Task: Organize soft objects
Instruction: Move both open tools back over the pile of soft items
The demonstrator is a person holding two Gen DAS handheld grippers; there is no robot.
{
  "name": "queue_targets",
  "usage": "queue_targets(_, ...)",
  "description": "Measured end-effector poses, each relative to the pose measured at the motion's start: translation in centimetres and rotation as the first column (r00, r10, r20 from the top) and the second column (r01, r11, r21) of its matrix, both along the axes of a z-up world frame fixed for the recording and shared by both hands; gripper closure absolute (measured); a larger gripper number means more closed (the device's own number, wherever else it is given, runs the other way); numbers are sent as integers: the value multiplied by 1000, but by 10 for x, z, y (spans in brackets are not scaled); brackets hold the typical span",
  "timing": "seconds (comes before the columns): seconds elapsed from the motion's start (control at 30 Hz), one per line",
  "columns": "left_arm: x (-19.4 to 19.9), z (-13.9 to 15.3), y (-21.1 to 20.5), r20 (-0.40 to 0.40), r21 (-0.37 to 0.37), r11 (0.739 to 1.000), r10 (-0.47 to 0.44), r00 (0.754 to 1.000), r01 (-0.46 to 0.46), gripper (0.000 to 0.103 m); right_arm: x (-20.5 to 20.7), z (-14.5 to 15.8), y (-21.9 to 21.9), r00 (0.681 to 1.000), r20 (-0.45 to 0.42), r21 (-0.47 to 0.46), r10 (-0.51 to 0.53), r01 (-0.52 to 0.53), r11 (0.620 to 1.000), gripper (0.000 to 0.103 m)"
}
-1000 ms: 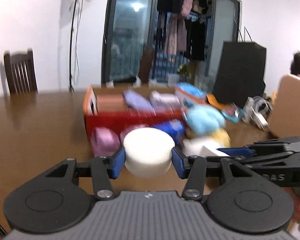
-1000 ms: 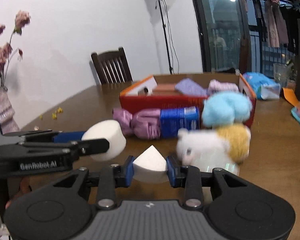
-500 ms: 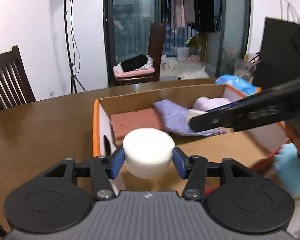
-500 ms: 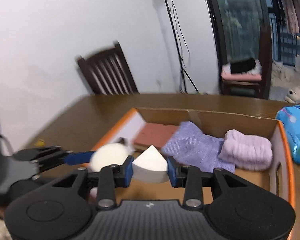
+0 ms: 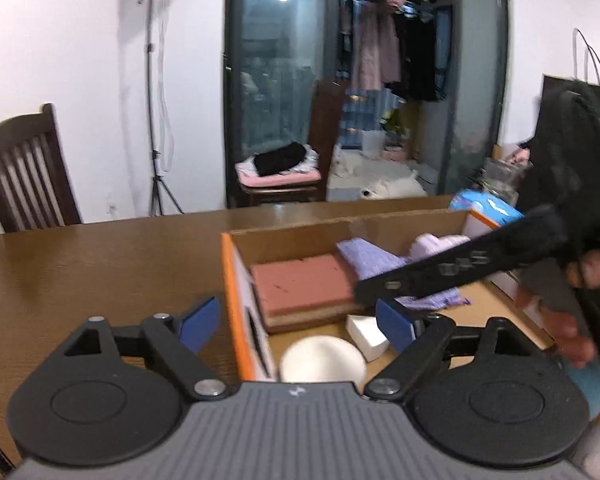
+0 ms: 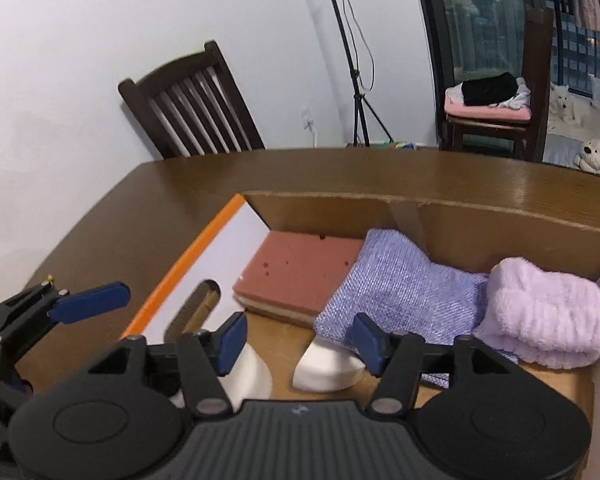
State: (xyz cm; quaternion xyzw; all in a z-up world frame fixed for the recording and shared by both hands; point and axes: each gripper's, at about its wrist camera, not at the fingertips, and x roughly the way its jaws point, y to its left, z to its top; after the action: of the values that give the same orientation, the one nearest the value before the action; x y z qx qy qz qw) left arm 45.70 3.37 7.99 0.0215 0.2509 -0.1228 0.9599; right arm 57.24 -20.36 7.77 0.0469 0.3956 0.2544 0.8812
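**Both claws opening over the box**

Left claw [image 5: 296,324] jaws opening, nothing clamped; round white sponge [image 5: 322,362] lies below on the cardboard box [image 5: 340,224] floor. Right claw [image 6: 298,340] jaws opening; wedge sponge [image 6: 326,368] rests loose beside the purple cloth [image 6: 392,280].

White round sponge [image 5: 322,362] and white wedge sponge [image 6: 327,369] lie apart on the floor of the cardboard box [image 6: 428,206], at six o'clock of the pink sponge block [image 6: 300,272].
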Motion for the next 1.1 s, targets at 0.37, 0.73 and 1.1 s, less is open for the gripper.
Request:
queue_targets(0.37, -72, 54, 6, 96, 19, 997, 70, 993, -72, 14, -100, 82, -53, 984, 168, -67, -57, 69, 995, 42)
queue_targets(0.73, -194, 61, -11, 171, -56, 995, 93, 981, -85, 9, -232, 104, -110, 943, 313, -53, -110, 133, 990, 35)
queue_targets(1.1, -321, 15, -29, 185, -108, 992, 81, 979, -61, 6, -372, 42, -95, 909, 395, -6, -133, 147, 989, 30)
